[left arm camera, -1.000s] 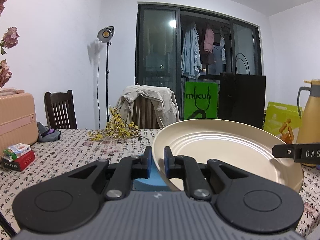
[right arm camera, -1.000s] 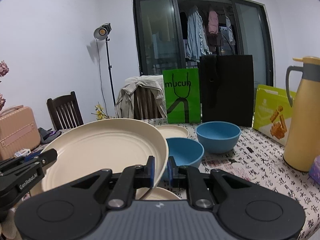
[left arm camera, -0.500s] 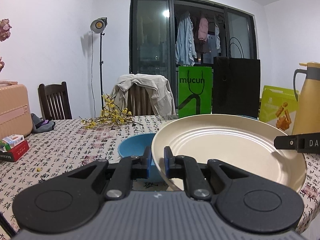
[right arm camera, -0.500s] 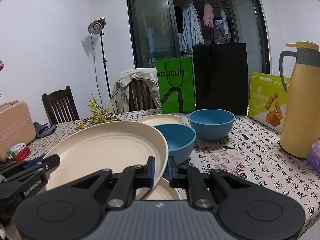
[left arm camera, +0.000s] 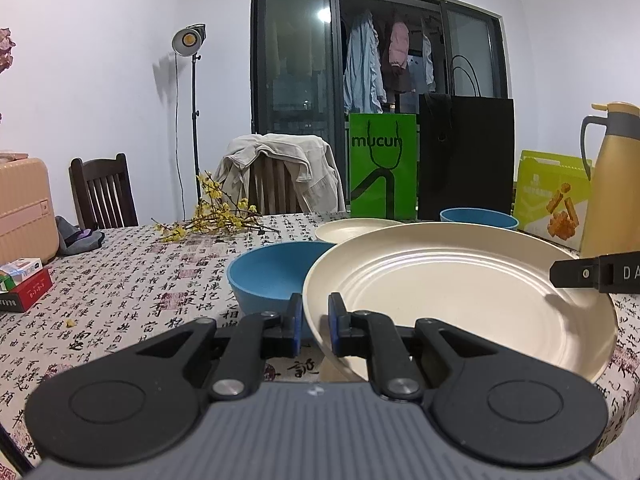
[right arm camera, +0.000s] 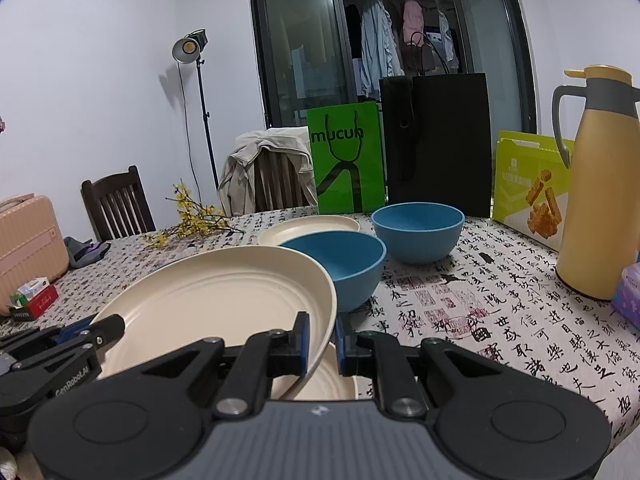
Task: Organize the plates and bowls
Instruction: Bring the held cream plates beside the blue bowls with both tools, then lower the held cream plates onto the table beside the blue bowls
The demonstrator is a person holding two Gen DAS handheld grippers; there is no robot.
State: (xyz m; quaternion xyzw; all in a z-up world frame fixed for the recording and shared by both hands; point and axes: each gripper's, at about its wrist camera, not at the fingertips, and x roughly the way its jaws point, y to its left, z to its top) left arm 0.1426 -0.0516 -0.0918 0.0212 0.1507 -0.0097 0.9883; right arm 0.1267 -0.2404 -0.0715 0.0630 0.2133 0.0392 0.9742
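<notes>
My left claw [left arm camera: 315, 322] and my right claw [right arm camera: 319, 334] each gripped one rim of the big cream plate [left arm camera: 460, 300], held tilted over the bench [right arm camera: 460, 308], just before a blue bowl [right arm camera: 340, 268].

Cream plates: three [right arm camera: 216, 292] [right arm camera: 308, 227] [right arm camera: 324, 380]. Blue bowls: two [right arm camera: 340, 268] [right arm camera: 418, 232]. Hand-held grippers: two [left arm camera: 315, 322] [right arm camera: 320, 338].

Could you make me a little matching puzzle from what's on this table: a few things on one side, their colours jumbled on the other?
Things:
1. held plate
2. nearer bowl
3. mucun bag
4. jug

Colours:
A. bright green
B. blue
C. yellow with a grey handle
D. cream

Pairs: 1-D, 2-B, 3-A, 4-C
</notes>
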